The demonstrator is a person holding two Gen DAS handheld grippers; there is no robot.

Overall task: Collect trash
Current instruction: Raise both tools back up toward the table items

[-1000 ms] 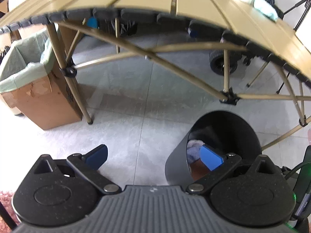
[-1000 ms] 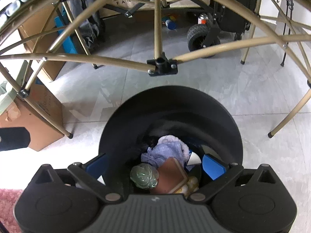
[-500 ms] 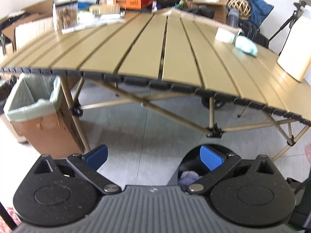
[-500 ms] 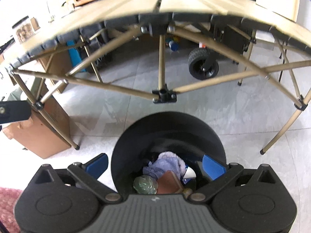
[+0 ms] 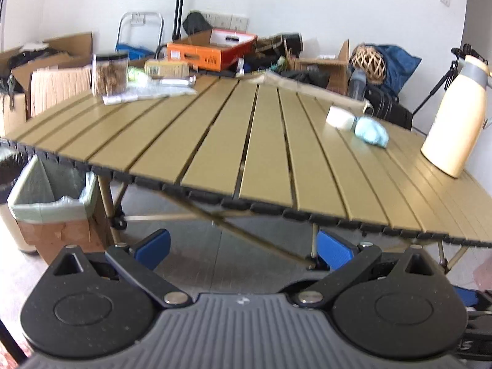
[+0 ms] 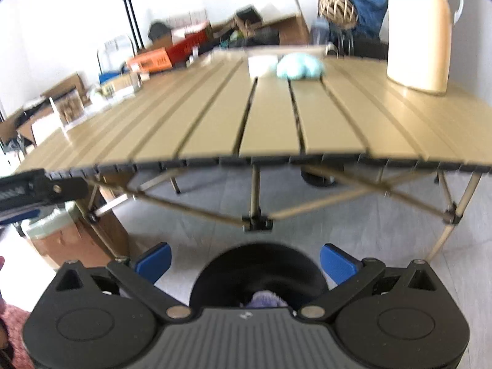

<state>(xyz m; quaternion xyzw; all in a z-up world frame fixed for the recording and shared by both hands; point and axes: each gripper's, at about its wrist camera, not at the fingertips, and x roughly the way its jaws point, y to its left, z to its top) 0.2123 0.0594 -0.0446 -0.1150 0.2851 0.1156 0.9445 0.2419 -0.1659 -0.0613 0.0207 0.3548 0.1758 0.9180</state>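
Trash on the slatted tan table amounts, in the left wrist view, to a crumpled pale-blue wad lying soft and lumpy toward the far right of the top, touching a small white block-shaped item just behind it. A tall cream jug with a smooth rounded body stands upright near the right edge, well apart from a clear ribbed jar and flat plastic wrappers at the far left corner. Below the table's left end sits a brown cardboard box lined with a thin pale-green bag. The left gripper hangs below the table's black-capped front edge, its blue rubbery pads spread wide with nothing between them. In the right wrist view the same pale-blue wad and white block lie side by side at the far middle of the table, with the cream jug to their right. On the grey tiled floor under the front edge stands a round black bin with matte walls; a bit of lilac crumpled material shows inside it. The right gripper is over the near side of that bin, its blue pads wide apart and empty. Part of the other gripper's dark body juts in from the left edge, above the lined box.
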